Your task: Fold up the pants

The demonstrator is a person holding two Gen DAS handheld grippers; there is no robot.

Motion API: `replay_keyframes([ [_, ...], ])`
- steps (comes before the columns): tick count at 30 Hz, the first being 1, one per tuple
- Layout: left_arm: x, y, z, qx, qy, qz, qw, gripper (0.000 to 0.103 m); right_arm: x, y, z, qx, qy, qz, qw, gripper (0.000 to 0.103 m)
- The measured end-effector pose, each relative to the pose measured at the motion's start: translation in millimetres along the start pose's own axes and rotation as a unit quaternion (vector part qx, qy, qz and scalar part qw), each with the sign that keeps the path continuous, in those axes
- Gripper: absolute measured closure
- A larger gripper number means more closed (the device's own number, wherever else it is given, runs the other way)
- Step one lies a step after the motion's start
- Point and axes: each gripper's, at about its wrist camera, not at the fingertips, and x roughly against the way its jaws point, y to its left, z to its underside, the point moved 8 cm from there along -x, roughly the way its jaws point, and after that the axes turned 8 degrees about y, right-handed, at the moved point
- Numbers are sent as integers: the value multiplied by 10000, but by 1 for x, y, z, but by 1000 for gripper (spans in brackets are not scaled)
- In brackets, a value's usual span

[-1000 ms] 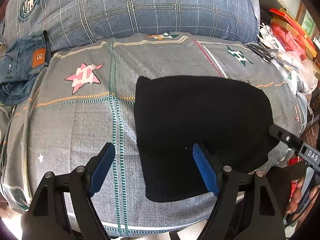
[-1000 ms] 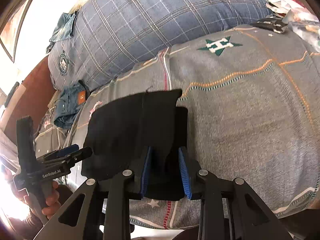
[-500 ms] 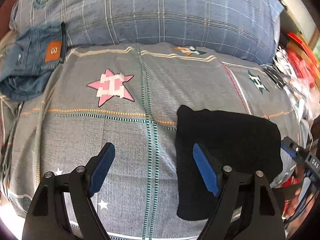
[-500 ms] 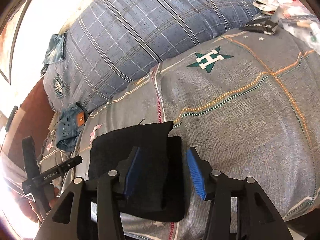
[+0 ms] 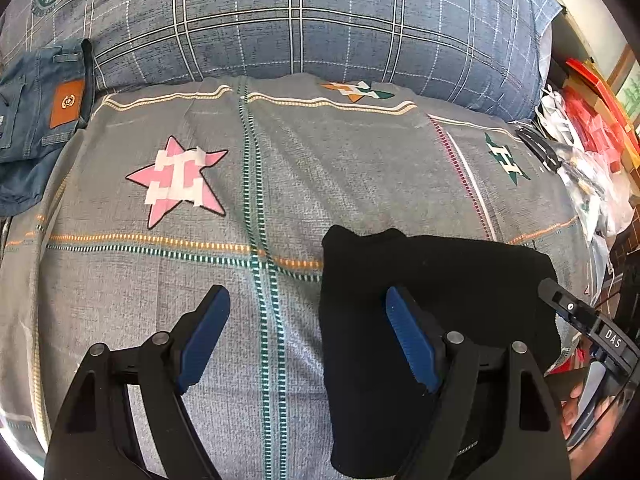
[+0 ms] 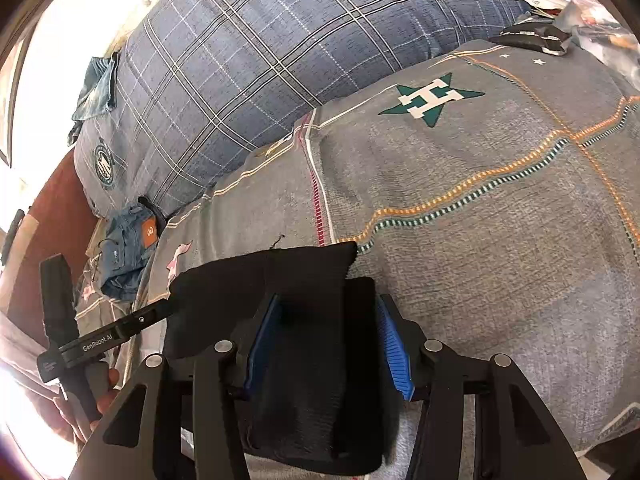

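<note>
The black pants (image 5: 436,280) lie folded into a compact rectangle on the grey bedspread (image 5: 280,184) near its front edge; they also show in the right wrist view (image 6: 280,280). My left gripper (image 5: 308,336) is open and empty, hovering just left of the pants, its right finger over their left edge. My right gripper (image 6: 326,340) is open, its blue pads either side of the pants' near right part, not clamping them. Each gripper appears at the edge of the other's view.
A blue plaid pillow (image 5: 300,16) lies along the back. Folded blue jeans (image 5: 36,120) sit at the left. Bags and red packages (image 5: 592,132) crowd the right side. A dark object (image 6: 528,38) lies at the bedspread's far right corner.
My right gripper has opened and let go of the black pants. My left gripper has shifted left, so the pants now sit to its right. The pants lie still.
</note>
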Motion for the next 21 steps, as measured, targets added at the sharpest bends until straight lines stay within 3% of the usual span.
replay_keyframes([
  [11, -3, 1, -5, 43, -5, 78, 10000, 22, -9, 17, -8, 414, -64, 316, 9986, 50],
  [14, -2, -1, -6, 38, 6, 50, 10000, 22, -10, 24, -10, 672, -86, 424, 9968, 63],
  [15, 1, -3, -8, 20, 0, 54, 10000, 26, -9, 30, -10, 804, -82, 398, 9959, 84],
  [16, 2, -4, -10, 4, -29, 42, 10000, 36, -7, 35, -11, 939, -101, 419, 9946, 85],
  [17, 4, -4, -12, 11, -57, -12, 10000, 38, -1, 43, -12, 1149, -245, 480, 9919, 85],
  [19, 0, 0, -14, 123, 37, -116, 9998, 38, 3, 47, -15, 1232, -365, 481, 9905, 85],
  [21, -9, 9, -14, 332, 223, -28, 9992, 38, -7, 34, -15, 956, -147, 467, 9942, 85],
])
